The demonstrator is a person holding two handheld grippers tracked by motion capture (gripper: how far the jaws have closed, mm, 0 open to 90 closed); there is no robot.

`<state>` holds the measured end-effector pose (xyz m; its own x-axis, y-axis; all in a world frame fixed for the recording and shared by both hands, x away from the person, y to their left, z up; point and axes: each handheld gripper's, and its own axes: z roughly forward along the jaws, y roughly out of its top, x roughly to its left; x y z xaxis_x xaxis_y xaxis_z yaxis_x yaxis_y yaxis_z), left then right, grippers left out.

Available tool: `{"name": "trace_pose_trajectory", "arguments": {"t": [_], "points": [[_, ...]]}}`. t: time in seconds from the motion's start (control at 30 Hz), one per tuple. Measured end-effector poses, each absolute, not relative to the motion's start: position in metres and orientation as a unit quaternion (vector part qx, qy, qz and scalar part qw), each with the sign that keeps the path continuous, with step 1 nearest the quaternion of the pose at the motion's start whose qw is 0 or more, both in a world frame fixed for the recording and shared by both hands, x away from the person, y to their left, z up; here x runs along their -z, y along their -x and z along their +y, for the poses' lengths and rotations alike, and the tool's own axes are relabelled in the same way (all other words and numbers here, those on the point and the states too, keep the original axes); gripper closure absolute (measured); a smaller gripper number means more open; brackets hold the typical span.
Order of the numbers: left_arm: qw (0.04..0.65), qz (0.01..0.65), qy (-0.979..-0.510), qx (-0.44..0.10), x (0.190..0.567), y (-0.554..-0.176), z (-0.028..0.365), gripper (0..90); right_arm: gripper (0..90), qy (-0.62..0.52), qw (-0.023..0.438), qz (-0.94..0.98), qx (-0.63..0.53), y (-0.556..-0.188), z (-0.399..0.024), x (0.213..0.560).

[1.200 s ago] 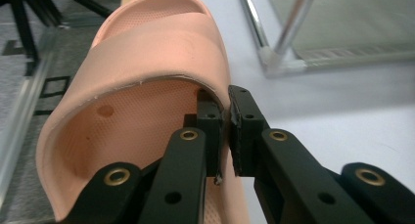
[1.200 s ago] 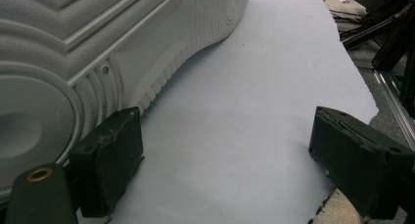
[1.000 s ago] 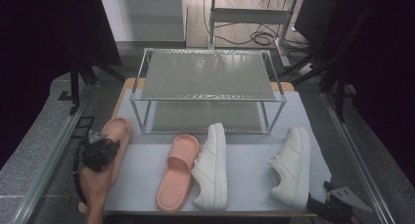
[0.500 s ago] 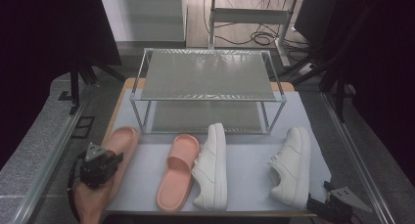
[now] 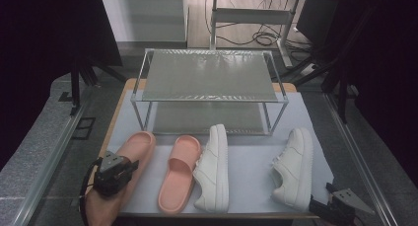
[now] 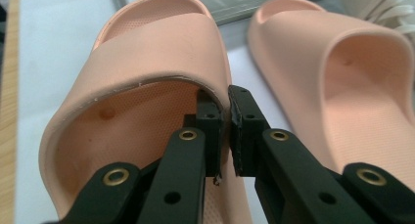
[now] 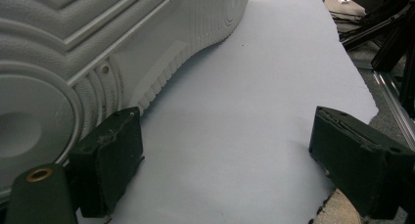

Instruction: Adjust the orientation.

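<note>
My left gripper (image 5: 127, 164) is shut on the strap edge of a pink slipper (image 5: 137, 146) at the mat's left; in the left gripper view the two pads (image 6: 242, 121) pinch the strap of this slipper (image 6: 147, 62). Its mate, a second pink slipper (image 5: 180, 169) (image 6: 342, 87), lies just to the right. Two white sneakers lie further right, one (image 5: 214, 167) beside the slippers and one (image 5: 294, 167) near the right edge. My right gripper (image 5: 331, 207) (image 7: 230, 153) rests open at the front right corner, its left pad next to that sneaker's sole (image 7: 98, 38), nothing between the jaws.
A two-shelf metal rack (image 5: 209, 83) stands at the back of the white mat (image 5: 251, 162) (image 7: 254, 87). The mat's edge and a metal rail (image 7: 391, 94) run to the right of my right gripper. Cables lie on the floor behind the rack.
My left gripper has pulled the pink slipper toward the near edge and slightly right. The right gripper, the other slipper and both sneakers have stayed in place.
</note>
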<state>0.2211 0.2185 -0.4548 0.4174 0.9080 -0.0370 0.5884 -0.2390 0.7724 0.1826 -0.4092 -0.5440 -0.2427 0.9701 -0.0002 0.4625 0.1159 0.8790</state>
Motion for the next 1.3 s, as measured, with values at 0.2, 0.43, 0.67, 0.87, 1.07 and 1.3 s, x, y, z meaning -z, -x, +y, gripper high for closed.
{"name": "trace_pose_trajectory", "arguments": {"t": [0.2, 0.43, 0.67, 0.87, 1.07, 1.3], "points": [[0.371, 0.485, -0.762, -0.214, 0.459, -0.231, 0.204, 84.0, 12.3, -0.529, 0.315, 0.677, -0.403, -0.183, -0.409, 0.544], [0.368, 0.473, -0.771, -0.214, 0.462, -0.247, 0.185, 84.0, 12.3, -0.528, 0.315, 0.678, -0.403, -0.182, -0.409, 0.544], [0.368, 0.474, -0.769, -0.218, 0.465, -0.269, 0.171, 84.1, 12.3, -0.528, 0.315, 0.678, -0.403, -0.182, -0.409, 0.544], [0.371, 0.48, -0.762, -0.227, 0.466, -0.287, 0.161, 84.1, 12.3, -0.528, 0.315, 0.678, -0.403, -0.182, -0.409, 0.544], [0.371, 0.487, -0.757, -0.231, 0.466, -0.305, 0.154, 84.1, 12.3, -0.528, 0.315, 0.678, -0.403, -0.182, -0.409, 0.544], [0.367, 0.5, -0.748, -0.236, 0.47, -0.326, 0.148, 84.1, 12.3, -0.528, 0.315, 0.678, -0.403, -0.182, -0.409, 0.544]]}}
